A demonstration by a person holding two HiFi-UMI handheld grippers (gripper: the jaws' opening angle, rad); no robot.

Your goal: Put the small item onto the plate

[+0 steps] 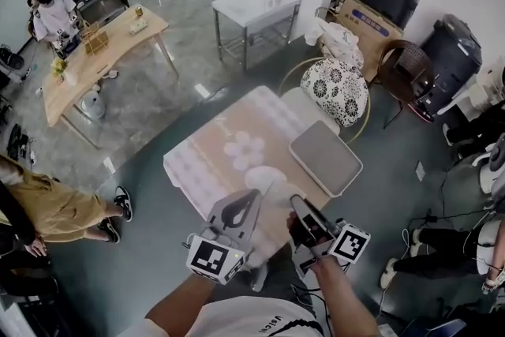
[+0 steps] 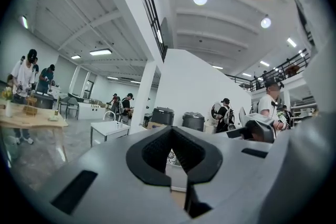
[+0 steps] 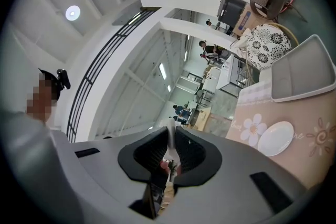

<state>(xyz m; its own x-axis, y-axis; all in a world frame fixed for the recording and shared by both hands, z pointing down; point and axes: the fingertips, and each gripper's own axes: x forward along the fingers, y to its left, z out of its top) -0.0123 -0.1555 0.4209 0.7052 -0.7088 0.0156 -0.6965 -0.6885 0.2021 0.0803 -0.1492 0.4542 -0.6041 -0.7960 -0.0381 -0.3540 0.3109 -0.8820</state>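
Observation:
A white plate [image 1: 264, 179] lies on the beige flowered tablecloth [image 1: 229, 134]; it also shows in the right gripper view as the plate [image 3: 275, 138], low at the right. My right gripper [image 3: 172, 134] is shut on a thin white stick-like item [image 3: 170, 147] that stands up between its pads, with something reddish at its base. In the head view the right gripper [image 1: 296, 203] hovers just right of the plate's near edge. My left gripper [image 1: 254, 197] hangs over the plate's near side, its tips together and nothing in them; it points out into the room [image 2: 171, 131].
A grey tray [image 1: 325, 156] sits at the table's right corner, seen also as the tray [image 3: 304, 76]. A chair with a floral cushion [image 1: 335, 89] stands behind the table. People sit and stand around a wooden table [image 1: 102, 51] at far left.

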